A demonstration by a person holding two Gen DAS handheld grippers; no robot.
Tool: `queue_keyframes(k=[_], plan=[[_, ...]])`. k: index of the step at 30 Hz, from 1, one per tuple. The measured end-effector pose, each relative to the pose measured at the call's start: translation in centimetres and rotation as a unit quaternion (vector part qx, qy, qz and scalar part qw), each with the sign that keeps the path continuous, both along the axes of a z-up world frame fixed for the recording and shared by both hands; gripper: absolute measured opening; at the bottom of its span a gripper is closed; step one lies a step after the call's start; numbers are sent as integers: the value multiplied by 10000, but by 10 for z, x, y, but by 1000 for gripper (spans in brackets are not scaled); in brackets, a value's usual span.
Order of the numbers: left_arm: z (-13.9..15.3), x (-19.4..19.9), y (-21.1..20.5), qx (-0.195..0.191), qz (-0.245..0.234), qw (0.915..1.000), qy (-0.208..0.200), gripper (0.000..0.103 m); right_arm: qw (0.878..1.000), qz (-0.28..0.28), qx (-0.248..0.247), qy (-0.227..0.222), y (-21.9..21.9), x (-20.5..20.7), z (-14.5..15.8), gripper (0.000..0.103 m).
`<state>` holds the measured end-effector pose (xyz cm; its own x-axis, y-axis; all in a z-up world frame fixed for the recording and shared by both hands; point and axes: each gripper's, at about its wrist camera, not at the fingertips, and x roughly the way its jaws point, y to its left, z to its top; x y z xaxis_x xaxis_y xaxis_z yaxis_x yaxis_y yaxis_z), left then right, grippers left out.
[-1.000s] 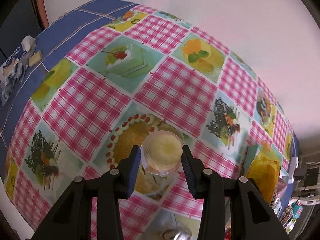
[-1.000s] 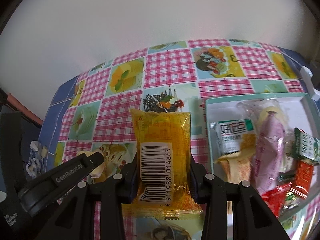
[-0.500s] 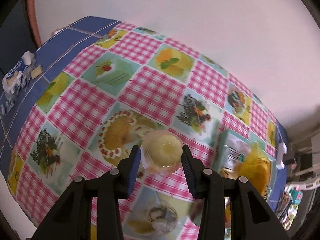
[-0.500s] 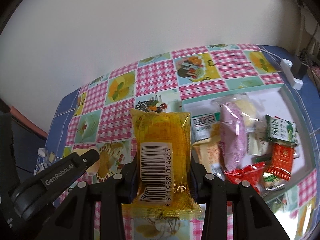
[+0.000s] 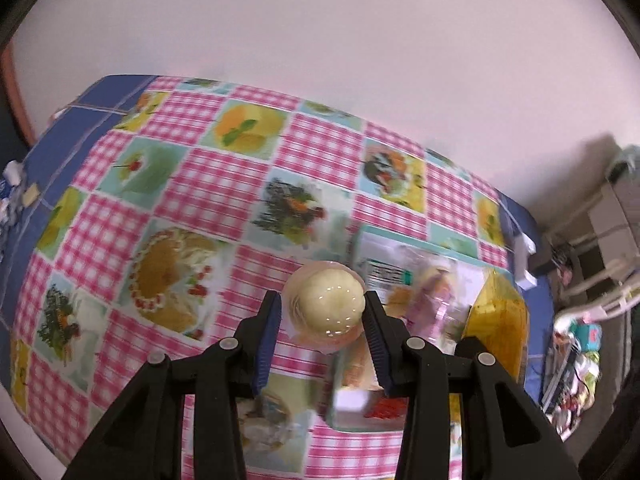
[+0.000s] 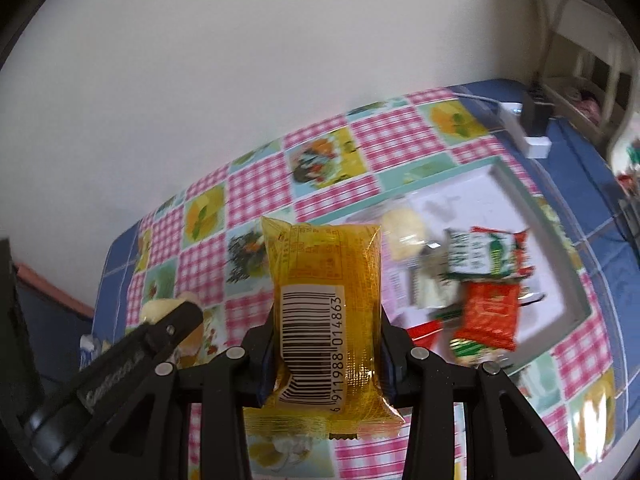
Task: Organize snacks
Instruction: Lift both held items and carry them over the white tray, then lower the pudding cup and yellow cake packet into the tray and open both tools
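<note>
— Starting with the snacks: what does each gripper carry?

— The left gripper (image 5: 323, 316) is clamped on a round, glossy, cream-coloured jelly cup (image 5: 325, 308) in clear plastic, held above the tablecloth (image 5: 208, 184) just beside the tray's (image 5: 362, 236) near edge. The right gripper (image 6: 326, 336) is clamped on a yellow snack packet (image 6: 324, 288), a crinkly translucent pillow pack with crimped ends, held upright over the cloth beside the tray.

— Does one view give something the other lacks?

— The right wrist view shows the packet's white barcode panel and fine print; the left wrist view catches only its yellow edge (image 5: 496, 320) at the right. The right view also opens the tray (image 6: 560, 256): a shallow white rectangle with a teal rim, holding a red packet (image 6: 488, 312), a green-and-white packet (image 6: 476, 256) and a pale wrapped bun (image 6: 404, 232), all somewhat blurred. The left gripper's black finger (image 6: 120, 364) crosses the lower left there, with the cup (image 6: 160, 308) partly showing behind it.

— And around them?

— A shiny cloth of pink gingham squares and dessert pictures with a blue border, a plain white wall (image 5: 320, 60) behind, and a white power strip (image 6: 528, 136) past the tray.
</note>
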<state>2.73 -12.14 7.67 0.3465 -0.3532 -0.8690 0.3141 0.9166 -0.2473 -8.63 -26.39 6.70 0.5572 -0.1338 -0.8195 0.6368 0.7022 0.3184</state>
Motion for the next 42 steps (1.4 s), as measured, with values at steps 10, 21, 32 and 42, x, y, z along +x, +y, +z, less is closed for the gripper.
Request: queue_keyframes(k=[10, 21, 32, 42], plan=[[-19, -10, -42, 19, -613, 9981, 51, 43, 9978, -517, 341, 216, -45, -17, -24, 42], [-64, -2, -71, 136, -849, 9954, 410, 43, 9936, -599, 747, 592, -62, -14, -58, 42], [-74, -9, -97, 207, -1107, 9929, 391, 43, 9891, -898, 934, 695, -79, -28, -67, 42], [-79, -11, -107, 119, -1200, 9915, 487, 43, 9863, -1037, 1073, 699, -85, -33, -70, 43]])
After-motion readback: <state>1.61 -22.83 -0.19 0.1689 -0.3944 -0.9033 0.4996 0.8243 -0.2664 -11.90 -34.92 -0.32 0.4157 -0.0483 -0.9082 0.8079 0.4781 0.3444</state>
